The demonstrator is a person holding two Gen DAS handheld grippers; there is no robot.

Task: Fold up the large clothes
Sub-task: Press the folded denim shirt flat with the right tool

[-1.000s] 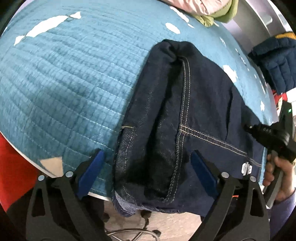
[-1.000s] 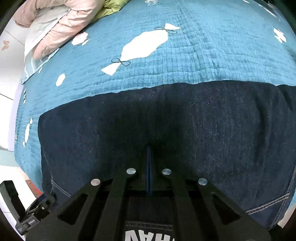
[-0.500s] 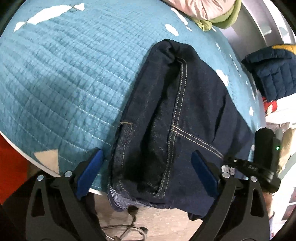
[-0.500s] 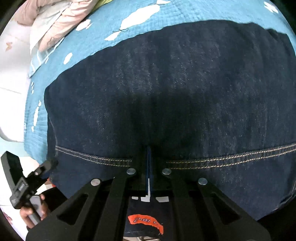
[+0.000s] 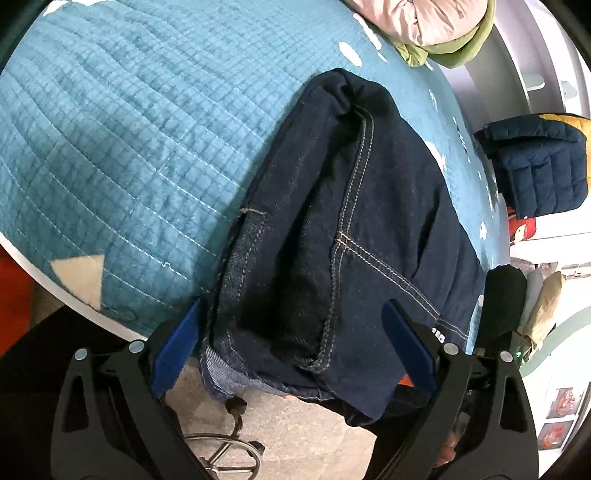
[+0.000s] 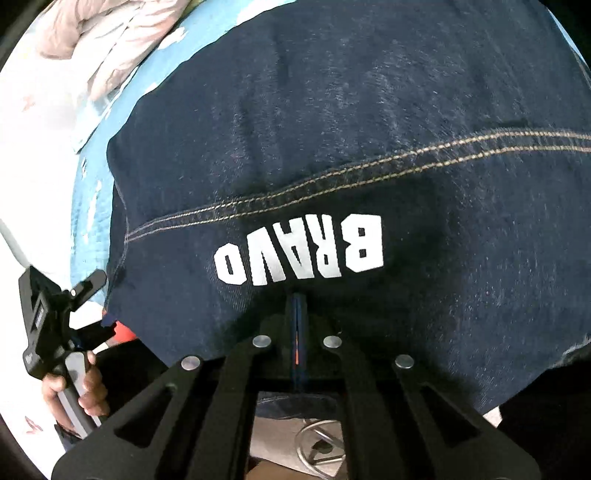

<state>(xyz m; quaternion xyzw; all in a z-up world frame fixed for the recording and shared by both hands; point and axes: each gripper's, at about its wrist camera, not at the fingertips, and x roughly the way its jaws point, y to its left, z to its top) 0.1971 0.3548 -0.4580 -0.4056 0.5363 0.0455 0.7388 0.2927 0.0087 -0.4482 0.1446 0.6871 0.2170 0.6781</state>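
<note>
Dark blue jeans (image 5: 343, 229) lie folded on the teal quilt (image 5: 122, 140), with one end hanging over the near edge. My left gripper (image 5: 291, 350) is open, its blue pads either side of that hanging end, not touching it. My right gripper (image 6: 298, 314) is shut on the jeans (image 6: 332, 147) just below the white "BRAVO" print (image 6: 299, 254), and the denim fills most of its view. The left gripper also shows in the right wrist view (image 6: 55, 317), held in a hand.
Pink and green bedding (image 5: 424, 26) lies at the far end of the bed. A navy padded jacket (image 5: 535, 166) sits beyond the right side. A metal chair base (image 5: 221, 454) stands on the floor below the bed edge.
My right gripper has pulled the jeans' edge toward me, so the seam and then the "BRAVO" print came into view. My left gripper stayed open and shifted slightly.
</note>
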